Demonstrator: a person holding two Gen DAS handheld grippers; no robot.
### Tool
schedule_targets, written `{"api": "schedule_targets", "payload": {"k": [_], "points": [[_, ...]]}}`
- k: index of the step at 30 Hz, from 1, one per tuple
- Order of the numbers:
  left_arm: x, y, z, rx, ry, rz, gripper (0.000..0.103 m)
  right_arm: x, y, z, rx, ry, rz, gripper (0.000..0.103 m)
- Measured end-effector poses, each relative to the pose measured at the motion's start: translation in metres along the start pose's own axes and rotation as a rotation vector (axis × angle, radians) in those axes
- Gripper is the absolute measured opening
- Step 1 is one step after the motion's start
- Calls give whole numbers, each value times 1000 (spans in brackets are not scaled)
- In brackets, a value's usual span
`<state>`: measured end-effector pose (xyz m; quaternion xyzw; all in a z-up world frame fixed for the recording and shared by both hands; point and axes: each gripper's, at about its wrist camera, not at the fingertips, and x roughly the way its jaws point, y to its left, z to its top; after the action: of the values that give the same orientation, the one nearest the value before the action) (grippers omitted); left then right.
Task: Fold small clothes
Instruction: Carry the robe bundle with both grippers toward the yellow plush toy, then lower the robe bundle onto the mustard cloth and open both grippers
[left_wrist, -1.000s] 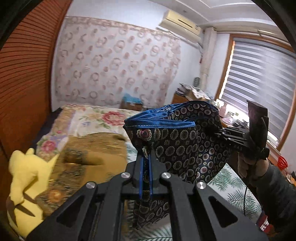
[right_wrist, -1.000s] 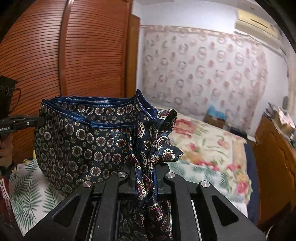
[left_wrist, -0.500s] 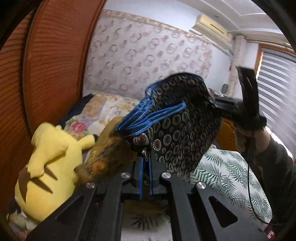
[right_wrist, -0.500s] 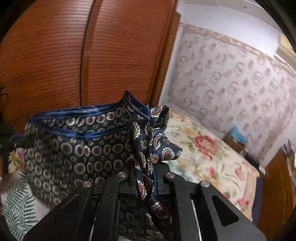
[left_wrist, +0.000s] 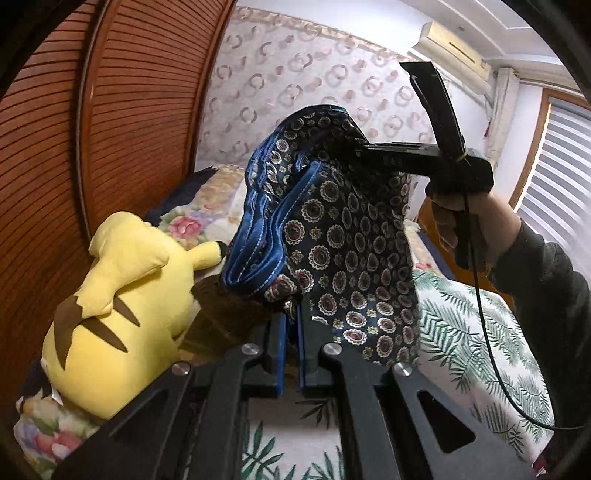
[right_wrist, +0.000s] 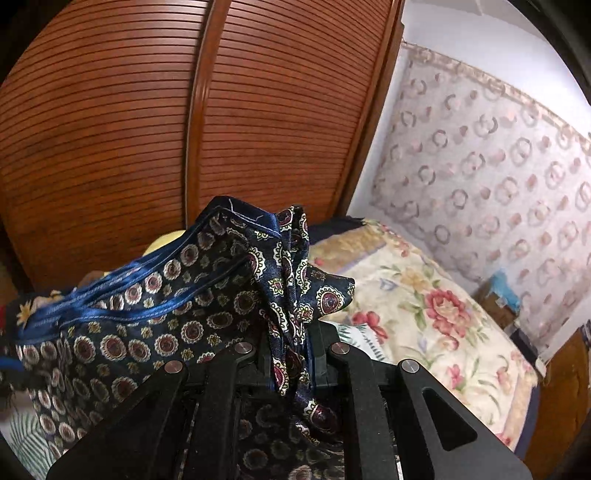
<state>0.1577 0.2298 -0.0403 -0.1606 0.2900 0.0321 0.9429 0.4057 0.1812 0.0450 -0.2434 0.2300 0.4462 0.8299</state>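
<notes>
The patterned shorts (left_wrist: 343, 236) are held aloft at frame centre, pinched by the left gripper (left_wrist: 291, 314) and by the right gripper (right_wrist: 291, 350). A mid-air fold is judged underway; lowering onto the bed (left_wrist: 461, 332) is required next.

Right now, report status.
Left gripper and right gripper both shut on dark-blue patterned satin shorts. Shorts held above the bed. Yellow plush toy lies below left.

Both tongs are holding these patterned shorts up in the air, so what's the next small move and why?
Probably lower the shorts onto the leaf-print bedsheet. Left tongs and right tongs both pinch the waistband, and the cloth hangs bunched, so no flat fold is possible yet.
</notes>
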Motion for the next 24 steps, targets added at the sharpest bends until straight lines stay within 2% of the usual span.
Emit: {"api": "schedule_targets", "payload": {"k": [2,5,6,12,16,22,24], "points": [[1,1,-1,-3,4,17,2,5,1,2,14,10,-11,15],[-1,-1,-2,4,6,41,2,3,-7,1,67,9,-37,42],[-2,-1,-2,6,4,45,2,1,-10,1,82,-1,-38,45],[-11,0,3,28,-20,63,7,-18,-25,-14,154,-13,-39,46],[-22,-2,8,55,-44,89,15,-19,-24,-39,177,32,-9,46],[-32,-11,13,106,-45,123,17,10,-22,-78,229,137,-4,46],[-33,-17,12,129,-42,129,17,11,-20,-86,249,136,-22,46]]}}
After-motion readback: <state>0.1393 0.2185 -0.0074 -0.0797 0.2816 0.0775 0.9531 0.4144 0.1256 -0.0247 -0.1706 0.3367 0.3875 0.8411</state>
